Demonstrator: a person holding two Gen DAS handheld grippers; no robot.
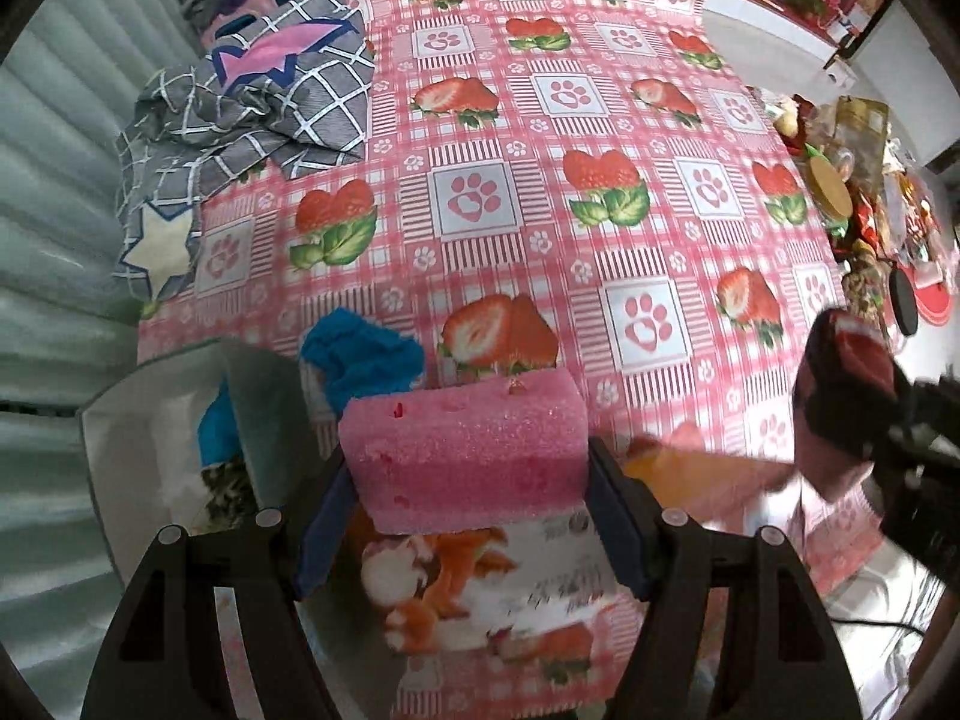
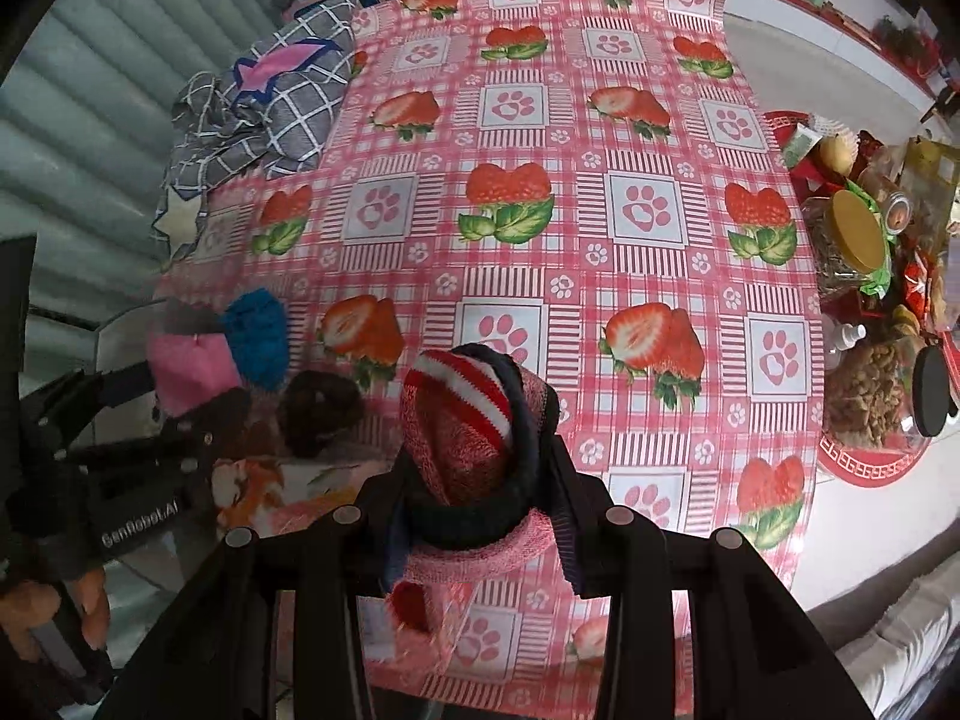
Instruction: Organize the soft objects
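The table point(image 1: 600, 138) is wearing a pink checked cloth printed with strawberries and paw marks, and most of its middle is lying bare, giving plenty of open room. A grey grid-patterned blanket point(image 1: 270, 102) with stars is slumping over the far left edge, while jars and snack packets point(image 2: 870, 252) are crowding the right edge. Near the left corner a pale bin point(image 1: 156, 432) is sitting with a blue fuzzy cloth point(image 1: 360, 360) spilling over its rim. The left gripper point(image 1: 468, 492) is clamping a pink foam block point(image 1: 462, 450) by its two ends, pitted on top, holding it above the near edge of the table. The right gripper point(image 2: 480, 480) is squeezing a rolled knit bundle point(image 2: 468, 420), speckled red with red-and-white stripes and a dark band, also above the near edge. A dark brown fuzzy item point(image 2: 318, 408) is lying between the two.
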